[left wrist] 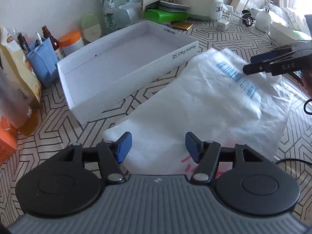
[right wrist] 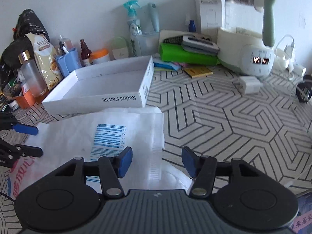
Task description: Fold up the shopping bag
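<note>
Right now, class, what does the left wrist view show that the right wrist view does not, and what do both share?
Only the left wrist view shows the white pump bottle. Only the right wrist view shows the black bag and the warmer's lit display. Both show the shopping bag lying flat, the white box, and both open claws: left, right.

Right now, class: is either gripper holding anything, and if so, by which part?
Nothing is held. The left gripper and right gripper both stand open above the shopping bag.
</note>
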Motion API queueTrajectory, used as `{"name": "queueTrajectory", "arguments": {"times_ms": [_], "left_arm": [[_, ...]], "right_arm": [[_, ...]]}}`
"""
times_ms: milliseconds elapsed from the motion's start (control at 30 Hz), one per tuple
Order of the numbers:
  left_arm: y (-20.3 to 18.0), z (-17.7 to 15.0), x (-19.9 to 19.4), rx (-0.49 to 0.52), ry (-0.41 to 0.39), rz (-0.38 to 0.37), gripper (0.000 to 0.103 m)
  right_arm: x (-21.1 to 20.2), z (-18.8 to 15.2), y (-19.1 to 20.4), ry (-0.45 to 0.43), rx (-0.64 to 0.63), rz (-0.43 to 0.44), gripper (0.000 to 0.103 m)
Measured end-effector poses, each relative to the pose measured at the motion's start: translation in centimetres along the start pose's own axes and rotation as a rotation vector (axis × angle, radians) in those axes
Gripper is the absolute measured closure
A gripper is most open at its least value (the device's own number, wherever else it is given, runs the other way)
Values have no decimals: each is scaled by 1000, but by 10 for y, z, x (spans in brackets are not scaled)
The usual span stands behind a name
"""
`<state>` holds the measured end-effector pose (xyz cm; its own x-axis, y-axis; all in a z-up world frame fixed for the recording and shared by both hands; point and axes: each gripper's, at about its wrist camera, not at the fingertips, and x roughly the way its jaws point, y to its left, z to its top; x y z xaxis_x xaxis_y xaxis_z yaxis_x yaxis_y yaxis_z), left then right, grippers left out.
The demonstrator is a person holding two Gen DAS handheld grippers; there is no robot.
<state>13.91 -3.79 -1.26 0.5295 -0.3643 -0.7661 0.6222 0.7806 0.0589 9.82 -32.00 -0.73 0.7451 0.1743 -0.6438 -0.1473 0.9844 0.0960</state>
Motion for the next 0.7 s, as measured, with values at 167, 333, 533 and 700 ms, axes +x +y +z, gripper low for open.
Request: {"name": "queueTrajectory", "arguments": {"times_ms": [167, 333, 533, 700], "left_arm": [[1, 0, 5, -2, 5, 5, 40], [3, 1, 10, 50, -1, 2, 38], [16, -2, 11, 26, 2, -34, 37], [20, -5, 17, 8, -14, -39, 26]], "right_arm": [[-14, 7, 44, -38, -126, 137, 45], [28, 13, 56, 113, -137, 219, 45], [51, 19, 29, 166, -38, 257, 47], [51, 13, 42, 150, -102, 219, 38]]}}
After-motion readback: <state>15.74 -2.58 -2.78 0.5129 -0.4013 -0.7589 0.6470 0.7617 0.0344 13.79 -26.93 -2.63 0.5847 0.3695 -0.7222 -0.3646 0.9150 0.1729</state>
